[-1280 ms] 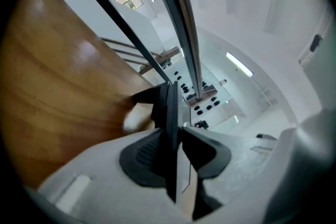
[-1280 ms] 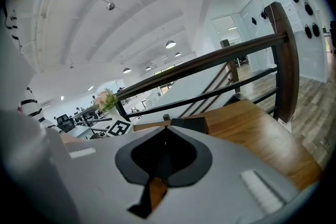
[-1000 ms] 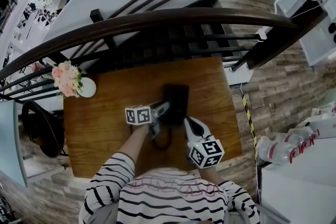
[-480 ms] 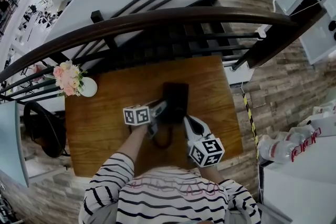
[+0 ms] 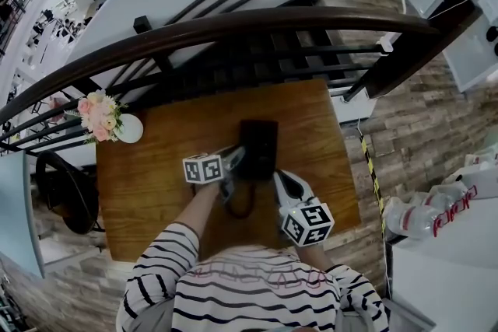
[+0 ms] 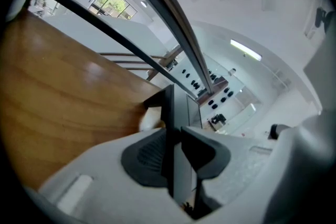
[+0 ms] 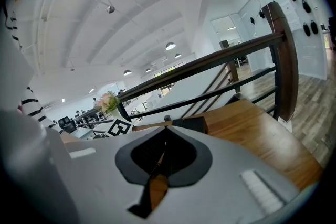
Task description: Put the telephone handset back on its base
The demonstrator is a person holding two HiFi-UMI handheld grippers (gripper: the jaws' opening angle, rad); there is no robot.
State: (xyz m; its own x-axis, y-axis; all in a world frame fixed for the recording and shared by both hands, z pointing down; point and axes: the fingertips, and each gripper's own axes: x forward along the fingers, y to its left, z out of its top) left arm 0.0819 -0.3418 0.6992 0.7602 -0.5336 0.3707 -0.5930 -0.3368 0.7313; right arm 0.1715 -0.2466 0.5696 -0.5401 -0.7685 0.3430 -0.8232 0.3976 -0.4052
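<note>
The black telephone base (image 5: 260, 148) sits mid-table on the wooden table (image 5: 156, 167), and shows as a dark block (image 7: 190, 124) in the right gripper view. At the phone's left side, my left gripper (image 5: 236, 160) (image 6: 176, 136) holds the dark handset (image 6: 181, 112) edge-on between its pads. Its jaws have just been closing, and both pads lie against the handset. The coiled cord (image 5: 243, 207) loops toward me from the phone. My right gripper (image 5: 278, 181) (image 7: 165, 145) hovers near the phone's front right corner, shut with nothing in it.
A white vase of pink flowers (image 5: 113, 123) stands at the table's far left corner. A dark wooden railing (image 5: 233, 31) runs right behind the table. A black chair (image 5: 61, 190) stands to the left, and a white bench with bottles (image 5: 416, 220) to the right.
</note>
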